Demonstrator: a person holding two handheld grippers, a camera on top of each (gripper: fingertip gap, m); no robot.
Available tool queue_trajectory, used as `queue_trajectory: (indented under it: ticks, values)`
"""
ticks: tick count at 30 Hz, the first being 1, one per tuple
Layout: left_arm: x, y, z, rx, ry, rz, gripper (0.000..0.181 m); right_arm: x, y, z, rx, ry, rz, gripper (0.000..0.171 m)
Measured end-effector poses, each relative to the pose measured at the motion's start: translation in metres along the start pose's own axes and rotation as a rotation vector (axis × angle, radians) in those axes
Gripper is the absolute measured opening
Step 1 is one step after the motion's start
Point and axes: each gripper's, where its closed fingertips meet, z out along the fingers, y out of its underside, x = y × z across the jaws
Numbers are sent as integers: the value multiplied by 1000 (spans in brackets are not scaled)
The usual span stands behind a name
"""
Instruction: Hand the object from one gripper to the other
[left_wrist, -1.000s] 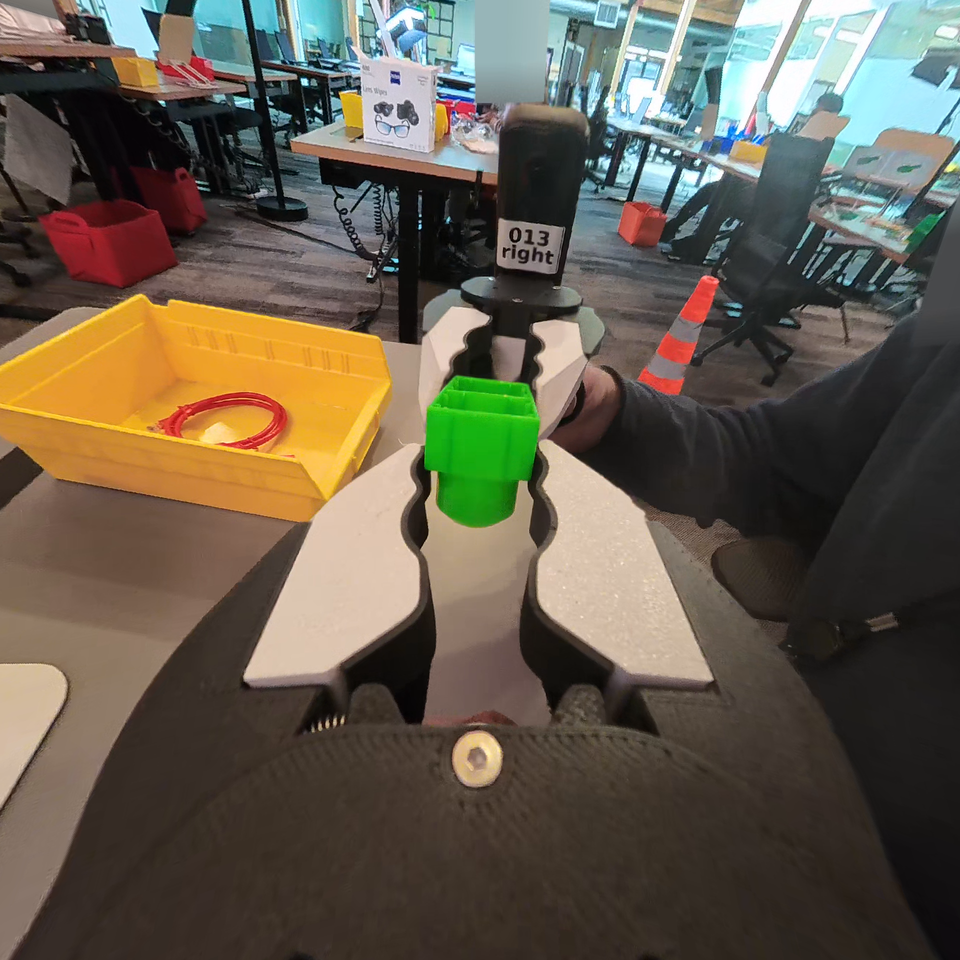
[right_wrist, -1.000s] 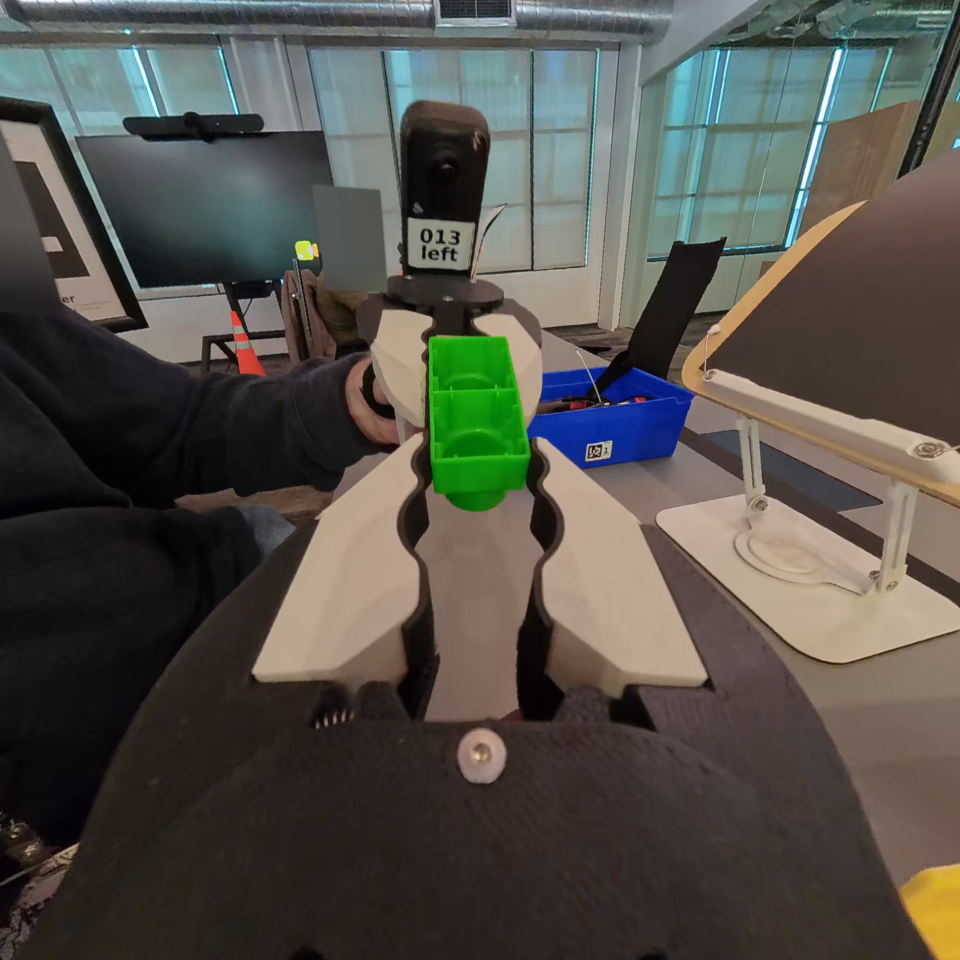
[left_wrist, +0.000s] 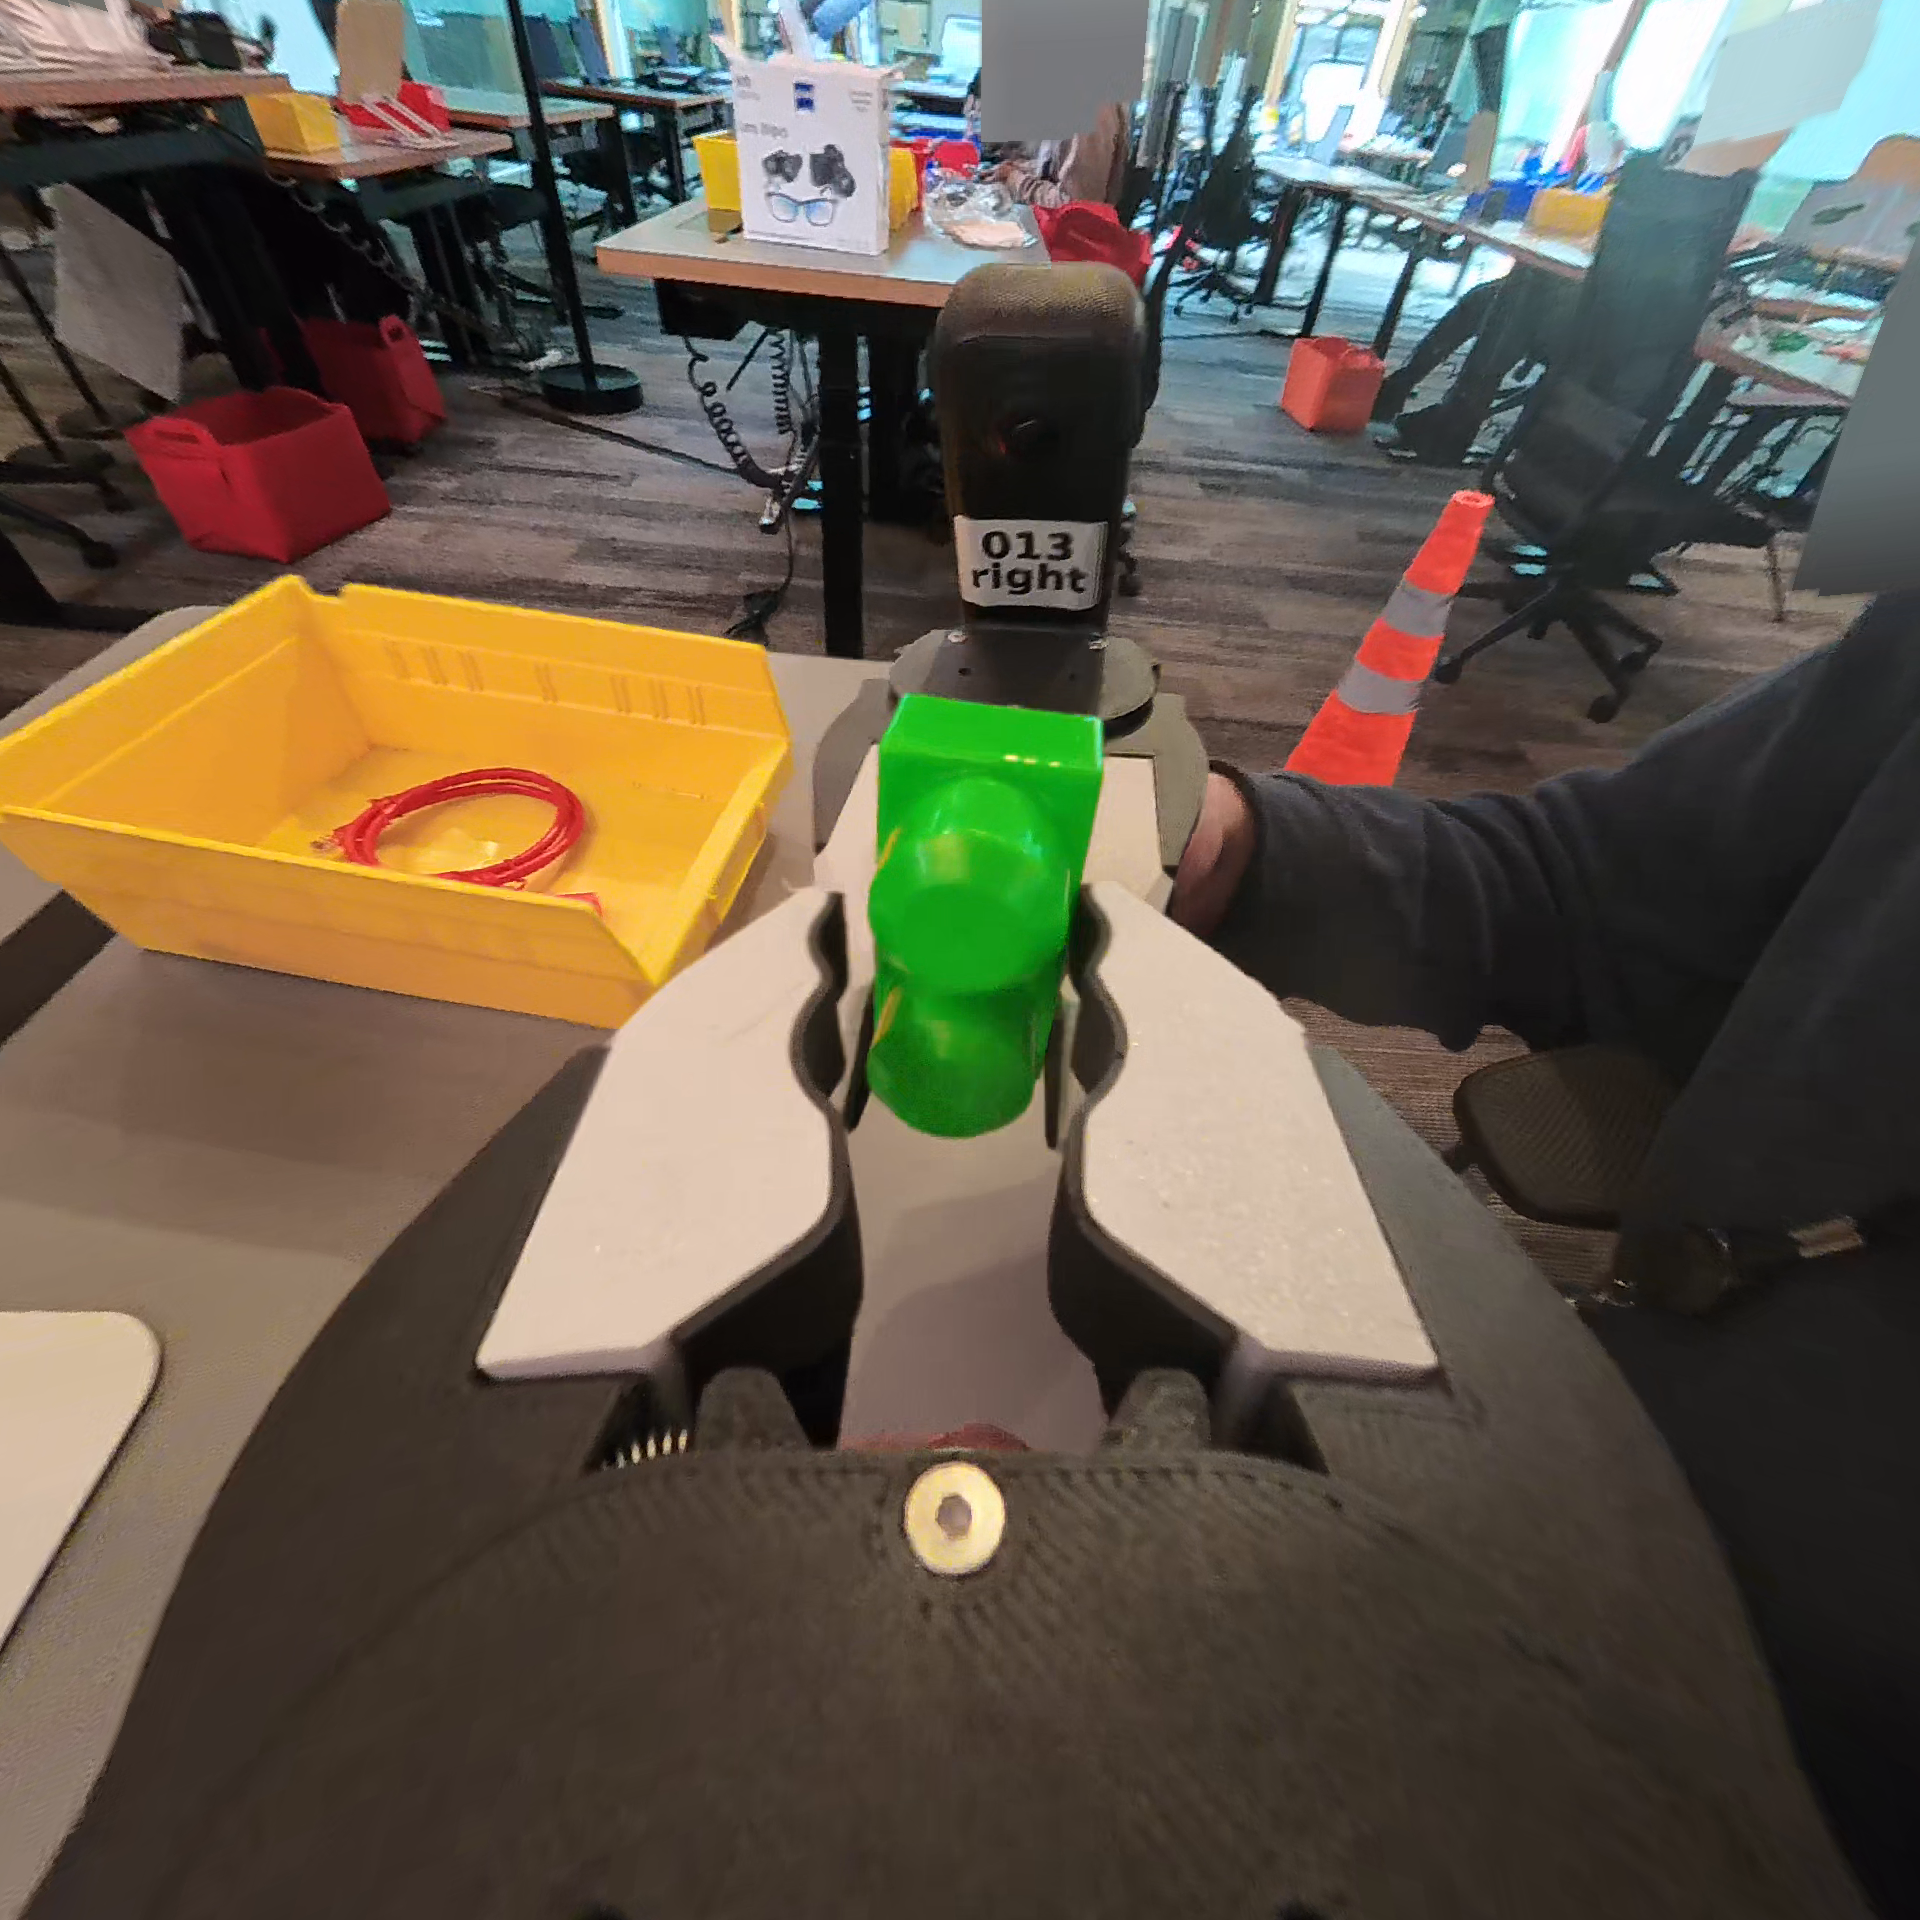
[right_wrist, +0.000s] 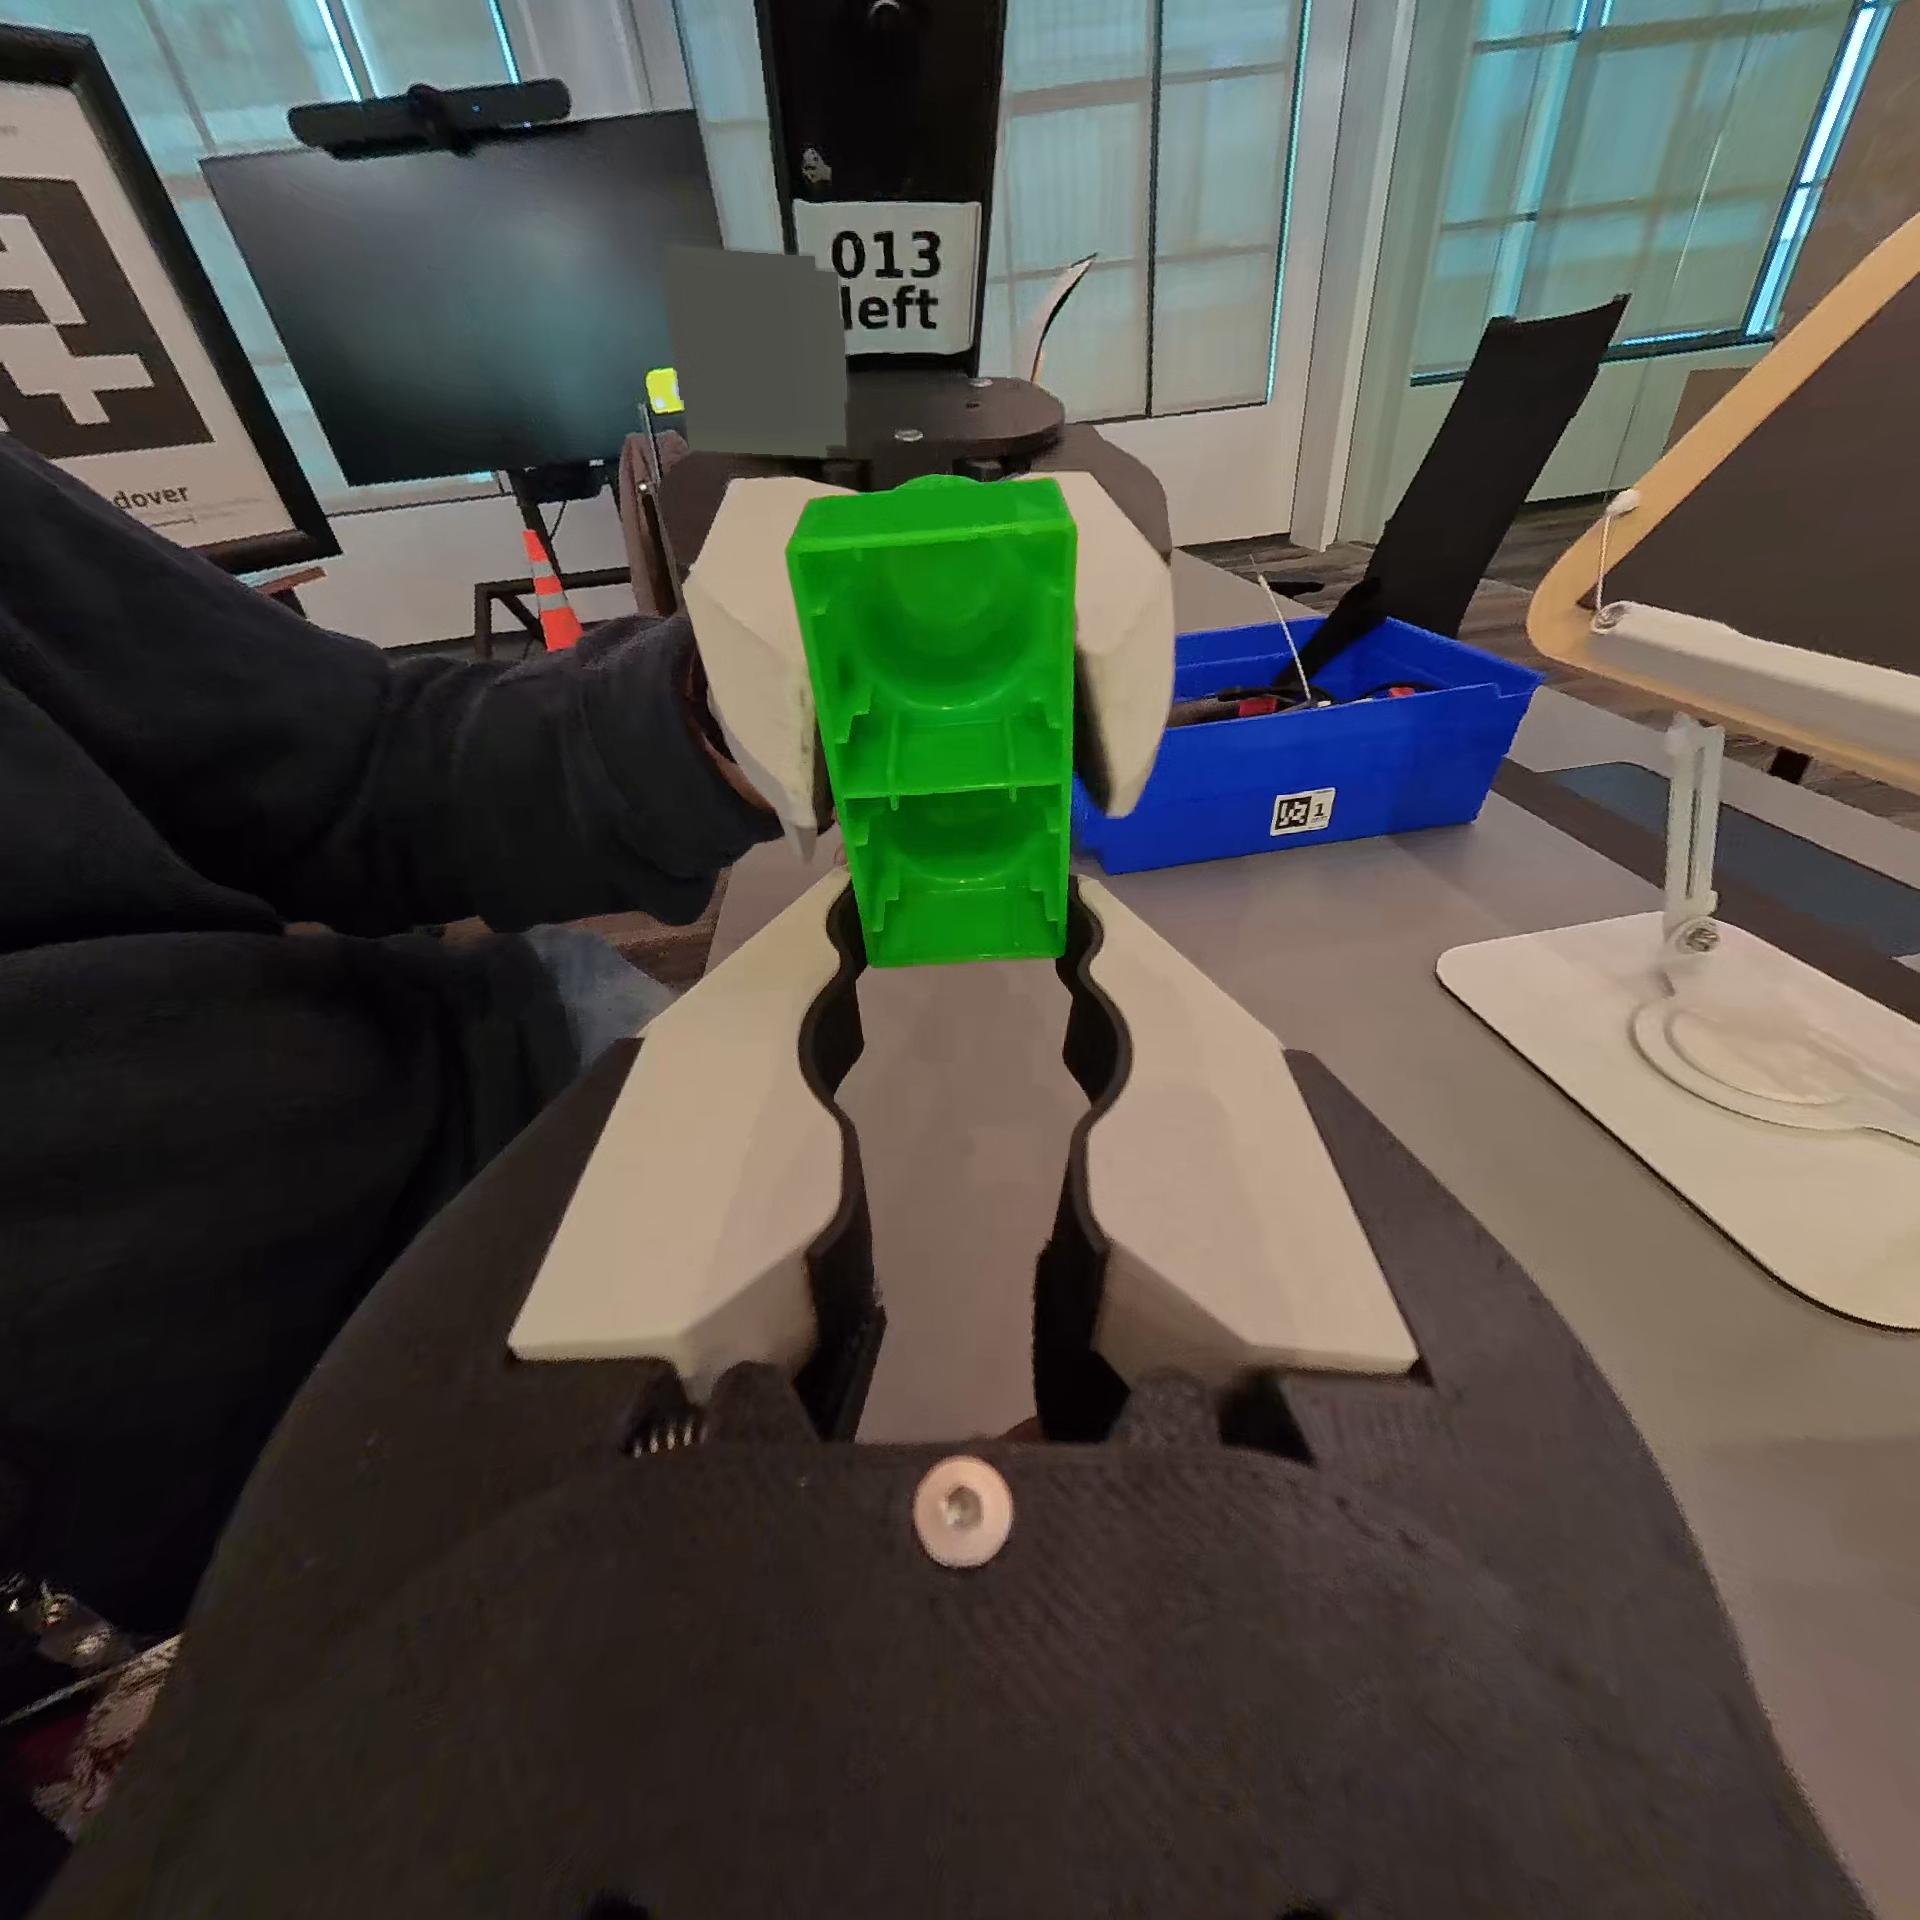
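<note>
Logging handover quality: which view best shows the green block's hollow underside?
The right wrist view: the green block faces it open side on, both cavities visible. The left wrist view shows only its rounded studs and closed top.

Printed items; wording not reproduced:
- Left wrist view: white label (left_wrist: 1027, 561), black print, on black camera (left_wrist: 1034, 384) at centre.
- Far table (left_wrist: 665, 249): white box (left_wrist: 816, 156) w/ print and product pics.
- Right wrist view: white label (right_wrist: 888, 275), black print, top centre.
- Blue bin (right_wrist: 1434, 748), right: small white code sticker (right_wrist: 1302, 811) on near wall.
- Far left: framed poster (right_wrist: 94, 312), b/w pattern, one line of print below.
</note>
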Motion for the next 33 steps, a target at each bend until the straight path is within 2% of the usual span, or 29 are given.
queue_trajectory:
  ticks: [5, 8, 12, 14, 19, 21, 22, 23, 29, 30, 33]
  values:
    - [3, 3, 1, 20, 14, 11, 36, -1, 4, 2, 1, -14, 45, 34]
    - [2, 0, -3, 35, 5, 11, 35, 4, 4, -10, -11, 24, 10, 37]
    - [-3, 0, -10, 25, -13, 6, 36, 13, -28, -43, 95, 92, -37, 32]
    - [-3, 1, -9, 19, -10, 4, 36, 10, -44, -50, 133, 97, -66, 35]
    - [2, 8, 3, -24, -4, 23, 36, 5, -47, -27, 55, 82, -110, 50]
    - [4, 11, 7, -45, -8, 33, 36, 1, -44, -17, 39, 49, -105, 46]
    - [4, 12, 9, -53, -11, 38, 36, -1, -43, -15, 36, 30, -102, 35]
    - [3, 12, 9, -56, -21, 39, 36, -1, -42, -13, 35, 26, -95, 33]
    - [2, 10, 5, -4, -15, 14, 36, -1, -48, -12, 90, 24, -68, 33]
    - [3, 8, 4, 14, -6, 11, 38, 0, -50, -13, 100, 29, -65, 33]
    - [1, 14, 5, 36, -10, -36, 68, 0, -57, -17, 147, 16, -51, 33]
